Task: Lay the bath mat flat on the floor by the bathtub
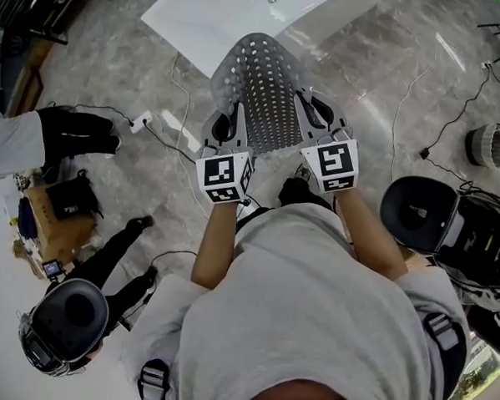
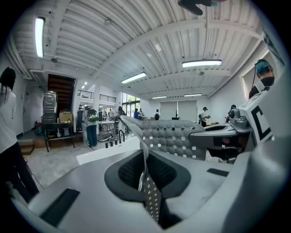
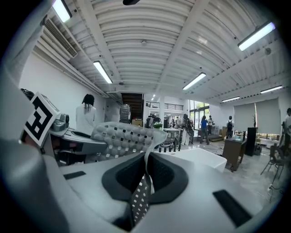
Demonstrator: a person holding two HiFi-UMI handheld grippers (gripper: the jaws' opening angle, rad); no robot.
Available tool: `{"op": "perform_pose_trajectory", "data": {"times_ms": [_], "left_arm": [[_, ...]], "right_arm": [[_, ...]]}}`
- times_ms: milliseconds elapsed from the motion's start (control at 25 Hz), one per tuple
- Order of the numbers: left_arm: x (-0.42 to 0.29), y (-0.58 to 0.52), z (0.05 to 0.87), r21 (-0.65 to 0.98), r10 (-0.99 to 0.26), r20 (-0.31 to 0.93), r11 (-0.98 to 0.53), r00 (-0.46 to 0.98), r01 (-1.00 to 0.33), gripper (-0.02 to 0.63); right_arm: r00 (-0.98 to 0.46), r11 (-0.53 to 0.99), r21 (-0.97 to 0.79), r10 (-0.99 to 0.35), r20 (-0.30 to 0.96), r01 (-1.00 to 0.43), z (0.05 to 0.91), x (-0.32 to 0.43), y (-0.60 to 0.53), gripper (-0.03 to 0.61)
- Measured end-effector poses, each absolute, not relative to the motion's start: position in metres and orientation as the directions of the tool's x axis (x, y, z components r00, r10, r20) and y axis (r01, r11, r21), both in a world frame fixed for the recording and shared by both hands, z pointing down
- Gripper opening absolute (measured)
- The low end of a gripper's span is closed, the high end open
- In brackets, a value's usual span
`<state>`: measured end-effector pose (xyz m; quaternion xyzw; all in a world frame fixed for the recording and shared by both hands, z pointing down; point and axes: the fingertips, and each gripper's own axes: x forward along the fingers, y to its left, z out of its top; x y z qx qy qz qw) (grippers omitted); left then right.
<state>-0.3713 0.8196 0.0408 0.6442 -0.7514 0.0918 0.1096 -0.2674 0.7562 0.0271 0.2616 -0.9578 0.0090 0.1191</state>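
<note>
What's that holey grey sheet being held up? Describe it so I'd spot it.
Find the white bathtub at the top of the head view; just in front of it, over the marbled floor, is the bath mat. It is a pale grey sheet full of small holes, pinched at its near edge by the left claw and right claw; nothing else is gripped by both.

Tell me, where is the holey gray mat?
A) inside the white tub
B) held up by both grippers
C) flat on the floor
B: the left gripper and the right gripper are each shut on an edge of the bath mat, holding it off the floor.
</note>
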Motion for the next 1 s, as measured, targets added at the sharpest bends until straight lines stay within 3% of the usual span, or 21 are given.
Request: {"op": "perform_pose_trajectory", "data": {"times_ms": [360, 1000], "left_arm": [[-0.353, 0.750, 0.061, 0.054, -0.941, 0.330, 0.099, -0.076, -0.994, 0.029], [-0.361, 0.600, 0.091, 0.082, -0.903, 0.377, -0.188, 0.205, -0.979, 0.029]], "right_arm": [[-0.780, 0.809, 0.030, -0.575, 0.247, -0.587, 0.038, -0.230, 0.683, 0.025], [-0.521, 0.563, 0.061, -0.796, 0.309, -0.824, 0.058, -0.199, 0.585, 0.025]]}}
